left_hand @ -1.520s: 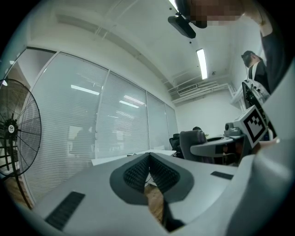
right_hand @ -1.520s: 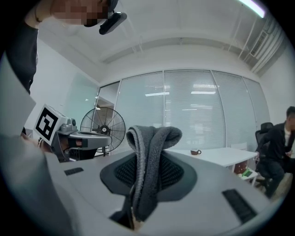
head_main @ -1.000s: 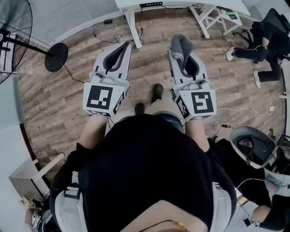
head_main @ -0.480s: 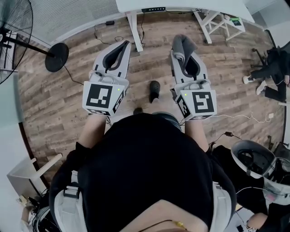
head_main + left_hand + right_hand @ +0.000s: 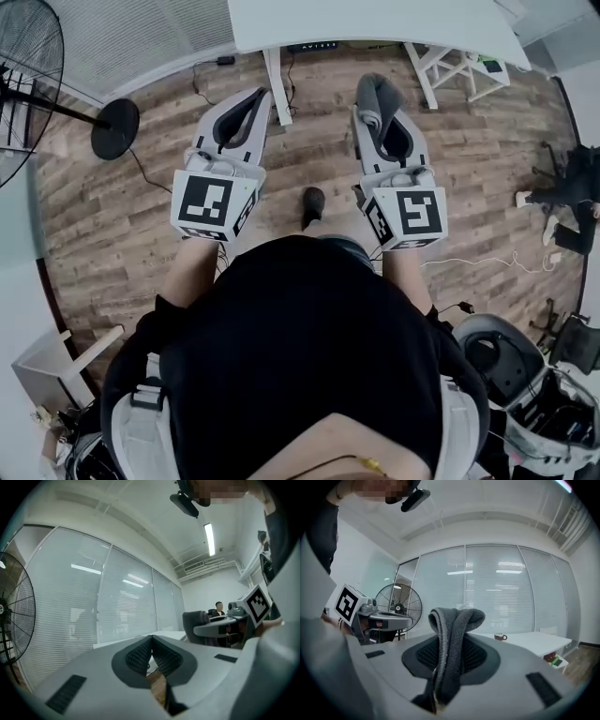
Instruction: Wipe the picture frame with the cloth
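In the head view both grippers point forward, level, over a wooden floor. My right gripper (image 5: 377, 105) is shut on a grey cloth (image 5: 374, 94), which folds up and over its fingertips. The right gripper view shows that cloth (image 5: 454, 630) pinched between the dark pads, with a loop standing above them. My left gripper (image 5: 259, 96) is shut with nothing in it; in the left gripper view its ribbed pads (image 5: 140, 654) meet at the tip. No picture frame shows in any view.
A white table (image 5: 375, 23) spans the top, with a cup (image 5: 500, 636) on it. A white stool (image 5: 459, 52) stands under its right end. At far left is a floor fan (image 5: 28, 66) with a round base (image 5: 114, 122). Cables cross the floor. A grey chair (image 5: 497, 361) sits behind at lower right.
The white table has come nearer and fills more of the top edge. The person at the right has slid towards the frame's edge. Both grippers keep their places and their grip.
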Tool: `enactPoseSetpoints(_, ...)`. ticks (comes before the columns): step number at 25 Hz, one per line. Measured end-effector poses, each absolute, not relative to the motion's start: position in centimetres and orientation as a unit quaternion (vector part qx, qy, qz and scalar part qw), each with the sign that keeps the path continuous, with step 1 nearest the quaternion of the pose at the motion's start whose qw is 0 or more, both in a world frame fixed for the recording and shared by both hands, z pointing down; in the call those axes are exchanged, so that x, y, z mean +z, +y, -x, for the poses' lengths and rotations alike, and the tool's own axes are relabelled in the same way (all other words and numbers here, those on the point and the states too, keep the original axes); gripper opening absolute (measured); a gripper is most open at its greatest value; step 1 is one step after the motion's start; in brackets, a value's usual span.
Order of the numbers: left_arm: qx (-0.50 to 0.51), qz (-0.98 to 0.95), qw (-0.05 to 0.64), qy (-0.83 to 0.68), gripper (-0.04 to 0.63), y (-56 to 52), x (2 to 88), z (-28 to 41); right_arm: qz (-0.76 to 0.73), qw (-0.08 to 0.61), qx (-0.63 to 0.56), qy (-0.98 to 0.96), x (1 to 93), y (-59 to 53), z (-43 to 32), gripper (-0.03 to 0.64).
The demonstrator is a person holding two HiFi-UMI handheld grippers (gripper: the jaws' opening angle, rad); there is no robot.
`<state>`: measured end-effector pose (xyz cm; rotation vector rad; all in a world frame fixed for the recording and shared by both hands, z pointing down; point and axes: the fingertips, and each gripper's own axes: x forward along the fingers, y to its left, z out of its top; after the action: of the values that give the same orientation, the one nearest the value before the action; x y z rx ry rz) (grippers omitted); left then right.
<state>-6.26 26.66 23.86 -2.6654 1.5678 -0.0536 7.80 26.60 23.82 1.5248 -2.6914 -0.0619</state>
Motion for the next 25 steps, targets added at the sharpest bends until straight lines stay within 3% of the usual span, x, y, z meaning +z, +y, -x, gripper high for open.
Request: enactPoseSetpoints(25, -0.015, 0.837, 0.033, 0.546, 0.012, 13.2, 22.9, 1.3, -0.450, 0.008, -0.014, -0.893, 23.6, 11.9, -12.5, 0.100)
